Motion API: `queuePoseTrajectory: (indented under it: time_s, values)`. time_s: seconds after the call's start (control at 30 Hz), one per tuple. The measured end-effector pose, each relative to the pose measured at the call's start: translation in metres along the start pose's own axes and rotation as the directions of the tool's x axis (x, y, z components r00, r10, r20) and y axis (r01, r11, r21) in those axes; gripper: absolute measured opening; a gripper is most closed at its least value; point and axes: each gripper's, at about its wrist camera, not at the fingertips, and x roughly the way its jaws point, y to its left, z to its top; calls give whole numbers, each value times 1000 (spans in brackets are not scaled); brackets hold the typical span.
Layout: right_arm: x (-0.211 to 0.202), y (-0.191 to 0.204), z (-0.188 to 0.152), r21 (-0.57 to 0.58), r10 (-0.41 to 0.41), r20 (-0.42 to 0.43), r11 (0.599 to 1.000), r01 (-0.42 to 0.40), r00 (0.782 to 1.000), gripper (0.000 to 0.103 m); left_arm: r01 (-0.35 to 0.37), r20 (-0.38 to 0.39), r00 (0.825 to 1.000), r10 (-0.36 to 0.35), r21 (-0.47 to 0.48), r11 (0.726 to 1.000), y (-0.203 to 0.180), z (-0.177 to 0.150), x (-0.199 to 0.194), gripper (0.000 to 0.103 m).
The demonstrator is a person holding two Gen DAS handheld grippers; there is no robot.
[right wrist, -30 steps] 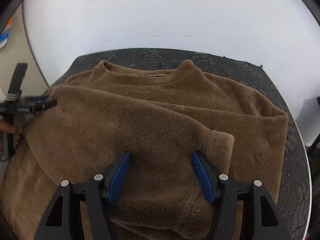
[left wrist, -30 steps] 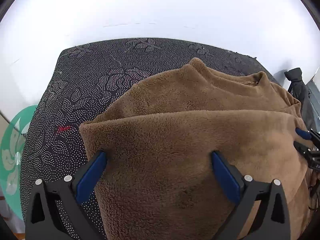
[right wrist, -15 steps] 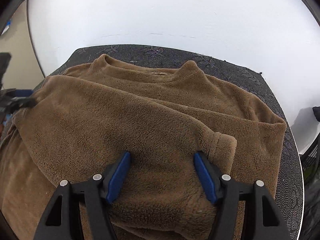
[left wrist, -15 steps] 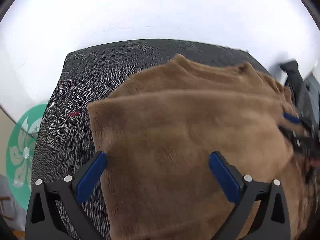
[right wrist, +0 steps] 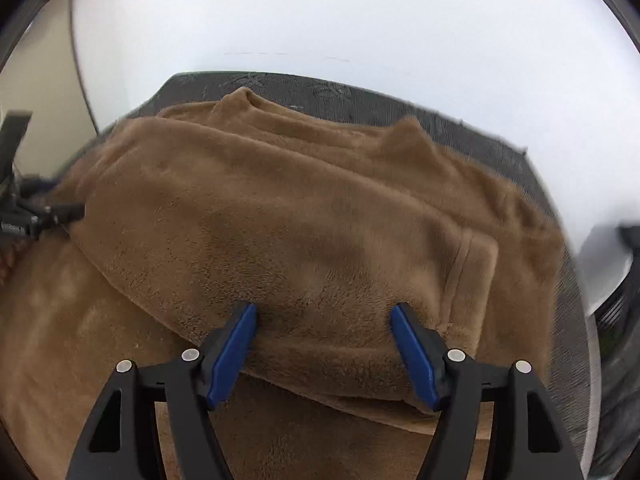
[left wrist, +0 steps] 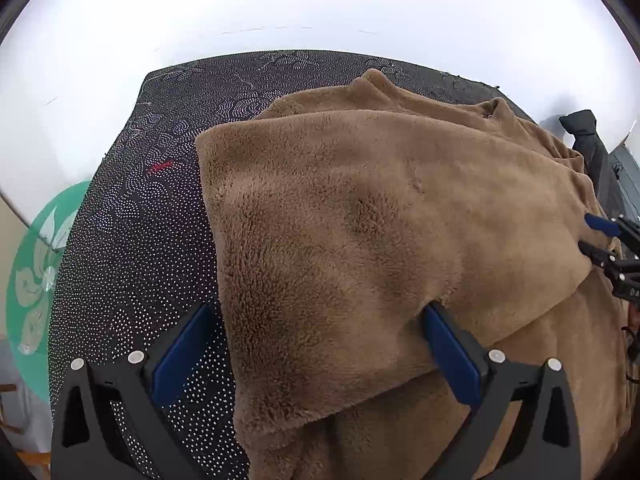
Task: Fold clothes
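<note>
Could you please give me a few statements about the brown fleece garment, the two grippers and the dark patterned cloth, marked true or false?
1. The brown fleece garment lies on a dark patterned cloth. True.
2. The left gripper is shut tight on a sock. False: its jaws stand wide open, fleece between them.
3. The garment's collar lies at the far end from the right gripper. True.
4. The garment is spread out in one flat layer. False: a folded flap lies over the lower layer.
5. The right gripper is open. True.
</note>
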Motion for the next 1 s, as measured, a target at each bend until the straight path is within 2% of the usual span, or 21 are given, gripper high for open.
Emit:
queuePoseTrajectory:
  time_s: [0.2,0.27,0.5,0.57,0.63,0.73,0.8,0.9,1.0]
  values:
    - [2,1,-6,1,-2,23,1000,2,1000,76,23,-27,999,-24,-55,998,8,4,-5,103]
    - [2,-2,-5,8,6,23,1000,-7,1000,76,29,-10,999,-30,-87,996,12,5,-14,103]
    - [-16,-24,12,132,-24,86,991,13,996,76,22,40,999,-19,-77,997,5,25,-27,103]
    - [-19,-30,17,168,-33,97,986,16,995,76,11,21,1000,-10,-54,998,-3,29,-17,103]
    - [-8,-35,17,185,-4,61,983,-7,998,76,-1,-2,1000,1,-40,999,-7,32,-5,103]
    - [3,-32,11,149,10,34,989,-15,999,77,20,-17,1000,-21,-62,998,-1,30,8,103]
    - [6,-22,8,71,-19,24,997,17,1000,79,43,-10,999,-44,-82,996,4,28,11,103]
    - [12,-14,6,1,-54,21,999,54,998,85,48,9,999,-48,-58,997,5,24,10,103]
    - [16,-14,7,-1,-60,20,998,60,998,87,48,26,999,-47,-48,998,5,21,9,103]
